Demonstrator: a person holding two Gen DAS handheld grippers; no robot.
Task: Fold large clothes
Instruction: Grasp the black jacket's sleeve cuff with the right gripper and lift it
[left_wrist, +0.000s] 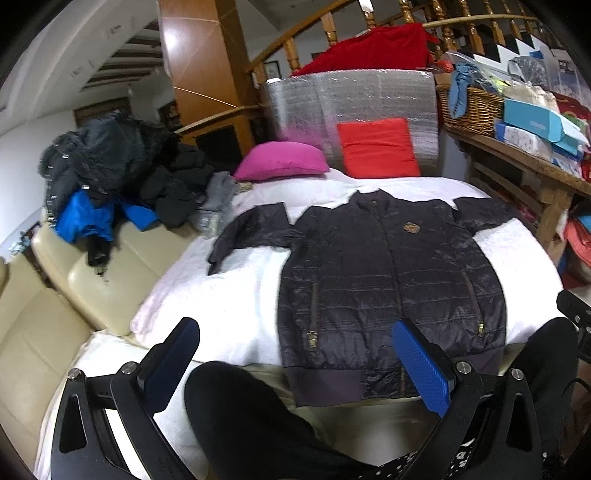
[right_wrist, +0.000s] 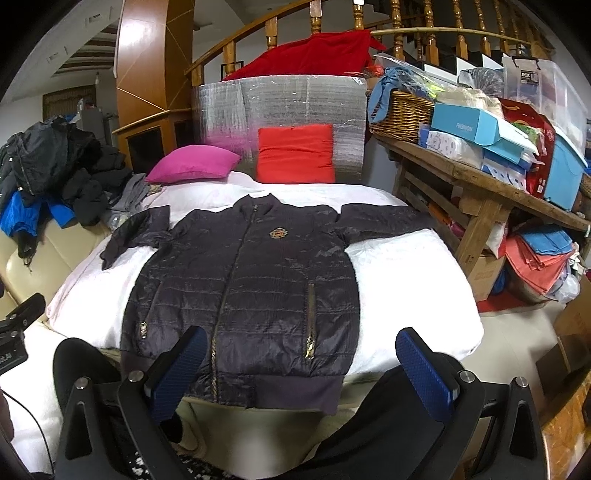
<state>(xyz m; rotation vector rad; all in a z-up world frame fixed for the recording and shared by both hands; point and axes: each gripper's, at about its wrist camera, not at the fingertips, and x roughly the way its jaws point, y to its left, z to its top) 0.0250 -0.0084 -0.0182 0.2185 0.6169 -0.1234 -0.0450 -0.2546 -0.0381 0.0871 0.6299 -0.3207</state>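
So far we are looking at a dark quilted jacket (left_wrist: 388, 288) lying flat and face up, zipped, on the white blanket (left_wrist: 229, 295), its collar toward the red cushion (left_wrist: 376, 147) and pink cushion (left_wrist: 280, 160) and its hem nearest us, with both sleeves spread out to the sides. We are holding the left gripper (left_wrist: 295, 362) and the right gripper (right_wrist: 301, 369) just short of the jacket's hem, each with its blue fingers spread wide and gripping nothing. Judging by this, no fold is made yet, so sleeves and body are all waiting.
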